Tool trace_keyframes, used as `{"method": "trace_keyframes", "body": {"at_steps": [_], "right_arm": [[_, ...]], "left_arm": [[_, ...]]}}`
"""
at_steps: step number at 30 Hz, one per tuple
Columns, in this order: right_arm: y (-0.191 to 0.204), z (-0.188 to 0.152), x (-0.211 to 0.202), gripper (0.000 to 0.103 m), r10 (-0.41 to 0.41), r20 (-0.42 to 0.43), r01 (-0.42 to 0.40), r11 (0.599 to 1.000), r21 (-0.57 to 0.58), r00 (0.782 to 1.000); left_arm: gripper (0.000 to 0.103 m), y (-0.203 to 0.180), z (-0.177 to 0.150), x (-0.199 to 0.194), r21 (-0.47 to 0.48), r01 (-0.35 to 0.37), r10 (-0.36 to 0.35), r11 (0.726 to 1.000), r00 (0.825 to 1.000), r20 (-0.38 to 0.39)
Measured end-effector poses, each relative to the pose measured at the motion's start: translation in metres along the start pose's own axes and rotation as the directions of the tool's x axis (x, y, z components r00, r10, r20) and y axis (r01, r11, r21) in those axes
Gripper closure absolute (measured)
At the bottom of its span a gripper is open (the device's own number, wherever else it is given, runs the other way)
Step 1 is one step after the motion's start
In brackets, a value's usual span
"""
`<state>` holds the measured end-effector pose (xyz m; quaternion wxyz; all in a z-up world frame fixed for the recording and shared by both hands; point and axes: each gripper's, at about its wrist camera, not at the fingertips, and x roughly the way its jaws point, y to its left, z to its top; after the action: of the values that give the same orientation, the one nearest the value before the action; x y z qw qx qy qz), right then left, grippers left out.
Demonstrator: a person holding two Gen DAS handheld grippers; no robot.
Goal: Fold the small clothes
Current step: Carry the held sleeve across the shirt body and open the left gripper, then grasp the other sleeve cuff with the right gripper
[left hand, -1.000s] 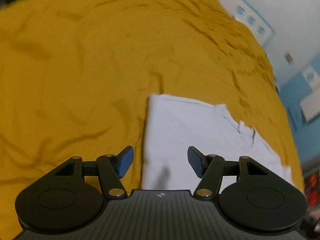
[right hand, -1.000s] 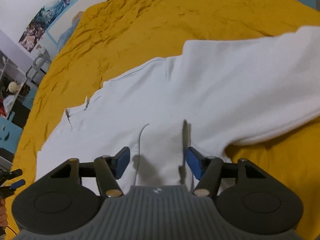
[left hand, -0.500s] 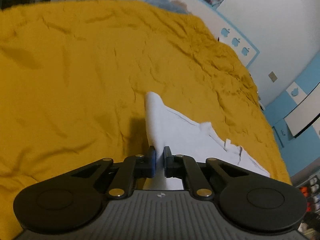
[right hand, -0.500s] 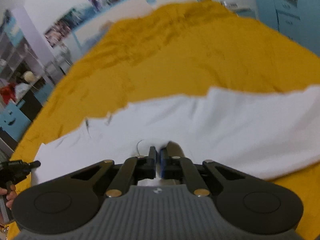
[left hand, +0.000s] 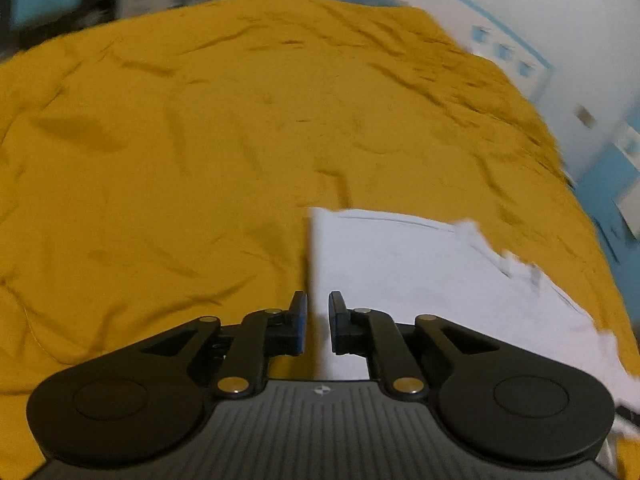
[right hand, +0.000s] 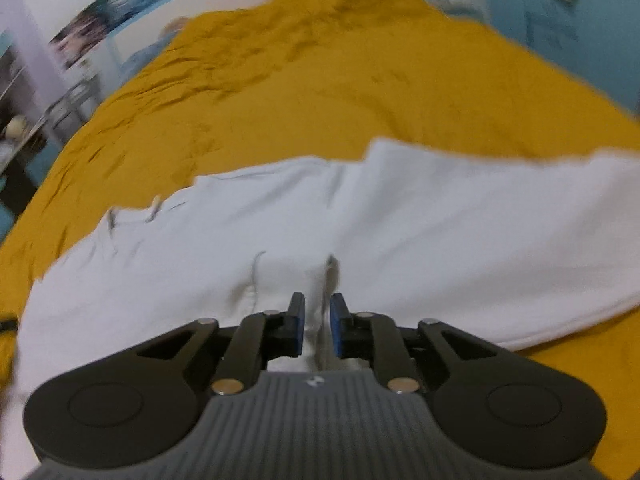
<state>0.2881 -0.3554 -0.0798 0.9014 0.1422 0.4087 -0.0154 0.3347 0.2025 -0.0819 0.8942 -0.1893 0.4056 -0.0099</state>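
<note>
A white garment [left hand: 420,264] lies on a mustard-yellow bedspread [left hand: 200,152]. In the left wrist view my left gripper [left hand: 318,322] sits at the garment's left edge, jaws slightly apart with the white cloth between them. In the right wrist view the garment [right hand: 400,216] spreads wide across the bedspread [right hand: 320,88]. My right gripper [right hand: 318,322] is over a raised fold of the cloth, jaws a small gap apart with the fold between them.
The bedspread is wrinkled and fills most of both views. White and blue walls with stickers [left hand: 504,52] stand beyond the bed. Posters [right hand: 88,36] and a cluttered shelf [right hand: 24,128] are at the far left in the right wrist view.
Both grippers closed on the cloth and lifted it half a second ago. Now both have lowered toward the bed and their jaws have parted slightly.
</note>
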Motion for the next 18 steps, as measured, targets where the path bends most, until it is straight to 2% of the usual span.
{"method": "trace_keyframes", "body": {"at_steps": [4,6,9,11,15,16,18], "right_arm": [[0.018,-0.008,-0.009,0.093,0.071,-0.016,-0.073,0.993,-0.094,0.997],[0.026,-0.015,-0.001,0.093,0.052,-0.044,-0.058,0.989,-0.136,0.998],[0.027,-0.028,0.013,0.094,0.012,-0.084,-0.026,0.985,-0.169,0.996],[0.023,-0.031,0.014,0.094,0.013,-0.088,-0.027,0.988,-0.152,0.996],[0.014,-0.021,-0.011,0.092,0.047,-0.066,-0.052,0.995,-0.086,0.997],[0.007,-0.018,-0.021,0.084,0.068,-0.051,-0.071,0.996,-0.061,0.996],[-0.014,-0.011,-0.047,0.070,0.091,-0.012,-0.091,0.996,-0.006,0.996]], "left_arm": [[0.092,-0.022,-0.015,-0.015,0.146,0.030,-0.020,0.989,0.997,-0.074],[0.092,-0.028,-0.027,-0.013,0.190,0.021,0.001,0.982,0.993,-0.119],[0.090,-0.028,-0.048,0.005,0.216,-0.027,0.079,0.976,0.969,-0.235],[0.088,-0.029,-0.057,0.009,0.250,-0.049,0.109,0.967,0.967,-0.231],[0.087,-0.034,-0.053,-0.005,0.180,-0.073,0.112,0.981,0.969,-0.219],[0.086,-0.039,-0.052,-0.014,0.173,-0.065,0.101,0.983,0.974,-0.205],[0.075,-0.051,-0.049,-0.030,0.204,-0.069,0.102,0.976,0.983,-0.155]]}}
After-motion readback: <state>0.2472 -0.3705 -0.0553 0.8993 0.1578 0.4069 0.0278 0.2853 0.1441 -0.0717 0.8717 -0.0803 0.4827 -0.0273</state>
